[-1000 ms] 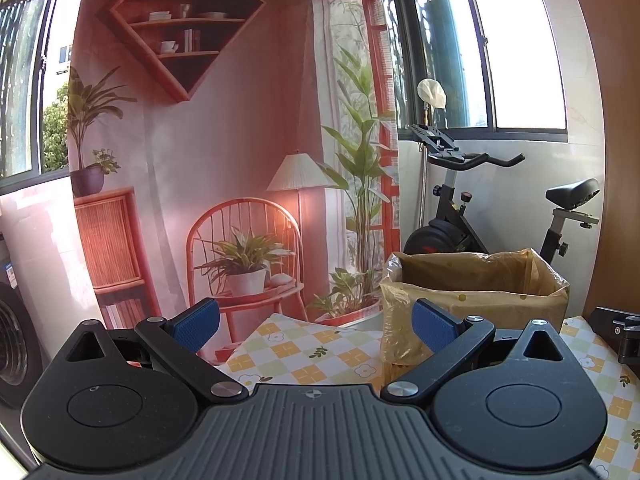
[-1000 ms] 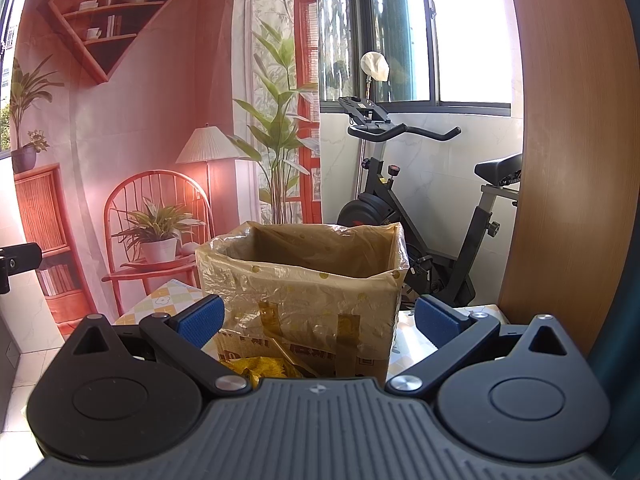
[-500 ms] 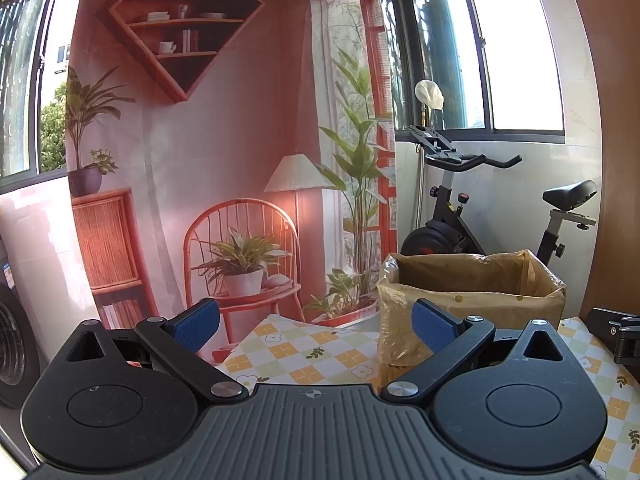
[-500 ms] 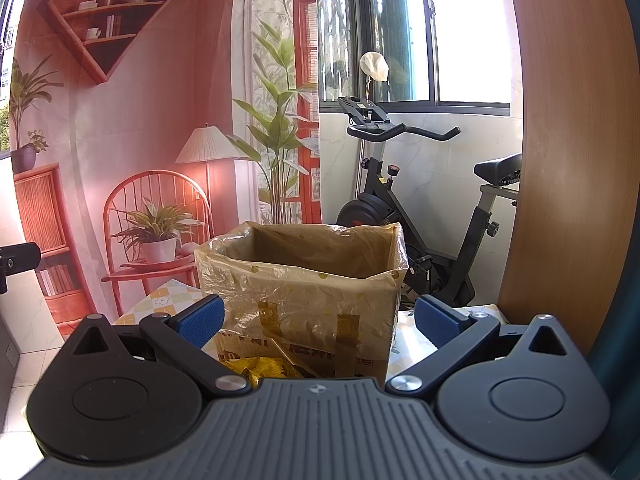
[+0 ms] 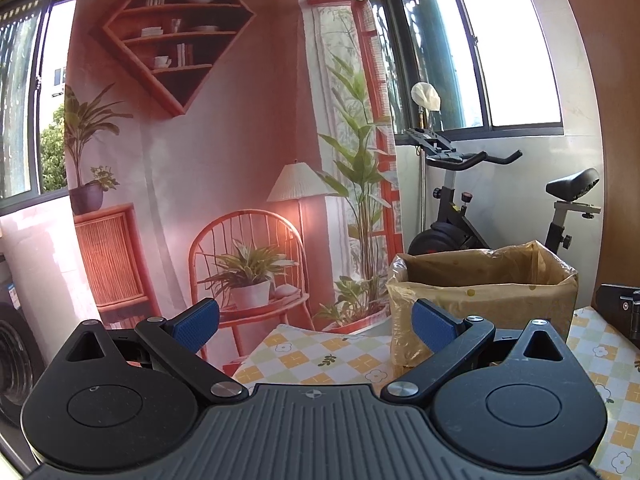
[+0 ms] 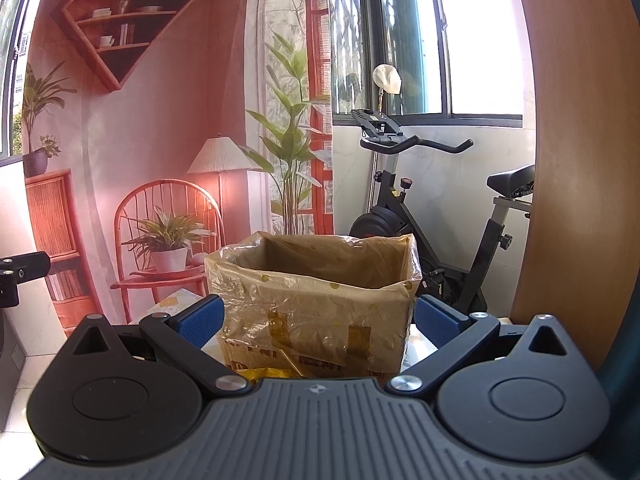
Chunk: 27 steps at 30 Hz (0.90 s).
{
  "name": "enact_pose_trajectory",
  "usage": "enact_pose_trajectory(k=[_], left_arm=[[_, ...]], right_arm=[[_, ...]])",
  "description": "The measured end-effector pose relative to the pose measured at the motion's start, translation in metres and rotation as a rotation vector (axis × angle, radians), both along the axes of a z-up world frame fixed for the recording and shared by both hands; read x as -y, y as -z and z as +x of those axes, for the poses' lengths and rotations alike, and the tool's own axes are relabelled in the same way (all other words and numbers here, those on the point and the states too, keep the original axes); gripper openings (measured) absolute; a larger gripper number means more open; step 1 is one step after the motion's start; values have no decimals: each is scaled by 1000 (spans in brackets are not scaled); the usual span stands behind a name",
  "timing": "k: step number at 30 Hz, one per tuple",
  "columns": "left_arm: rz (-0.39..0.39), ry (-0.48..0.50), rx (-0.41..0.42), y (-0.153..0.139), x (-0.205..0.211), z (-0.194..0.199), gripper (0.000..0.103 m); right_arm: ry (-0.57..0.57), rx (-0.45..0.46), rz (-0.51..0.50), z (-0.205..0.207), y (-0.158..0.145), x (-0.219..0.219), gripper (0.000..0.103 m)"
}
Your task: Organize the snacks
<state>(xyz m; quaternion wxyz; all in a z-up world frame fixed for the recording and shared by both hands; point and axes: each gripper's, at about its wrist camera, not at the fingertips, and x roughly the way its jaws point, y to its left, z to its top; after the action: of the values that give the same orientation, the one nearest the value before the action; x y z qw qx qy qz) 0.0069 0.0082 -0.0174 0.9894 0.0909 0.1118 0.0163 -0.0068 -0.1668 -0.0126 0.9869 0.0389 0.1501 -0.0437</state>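
A cardboard box lined with a yellowish plastic bag [image 6: 316, 304] stands on the table straight ahead in the right wrist view, its top open. It also shows in the left wrist view [image 5: 480, 292], to the right. My right gripper [image 6: 318, 320] is open and empty, its blue pads on either side of the box's front. My left gripper [image 5: 316, 326] is open and empty, to the left of the box over the table. A yellow snack packet [image 6: 264, 372] peeks out just below the box, mostly hidden by the gripper body.
The table has a checked yellow-and-white floral cloth [image 5: 320, 356]. A printed backdrop [image 5: 224, 160] hangs behind the table. An exercise bike [image 6: 420, 216] stands behind the box. A wooden panel [image 6: 568, 160] rises at the right. The other gripper shows at the edge [image 5: 620, 308].
The left wrist view has shifted slightly, so the box sits a little further left and lower. The right gripper has hardly moved. Both stay open.
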Motion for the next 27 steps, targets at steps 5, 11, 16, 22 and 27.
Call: enact_pose_trajectory(k=[5, 11, 16, 22, 27], left_arm=[[-11, 13, -65, 19, -12, 21, 103], [-32, 65, -148, 46, -27, 39, 103], [-123, 67, -270, 74, -39, 59, 103], [-109, 49, -310, 104, -38, 64, 102], [-131, 9, -355, 117, -41, 69, 95]], right_arm=[[-82, -42, 36, 17, 25, 6, 103], [-160, -145, 6, 30, 77, 21, 102], [-282, -273, -114, 40, 120, 21, 98], [-457, -385, -224, 48, 157, 6, 96], [-515, -432, -269, 55, 175, -3, 96]])
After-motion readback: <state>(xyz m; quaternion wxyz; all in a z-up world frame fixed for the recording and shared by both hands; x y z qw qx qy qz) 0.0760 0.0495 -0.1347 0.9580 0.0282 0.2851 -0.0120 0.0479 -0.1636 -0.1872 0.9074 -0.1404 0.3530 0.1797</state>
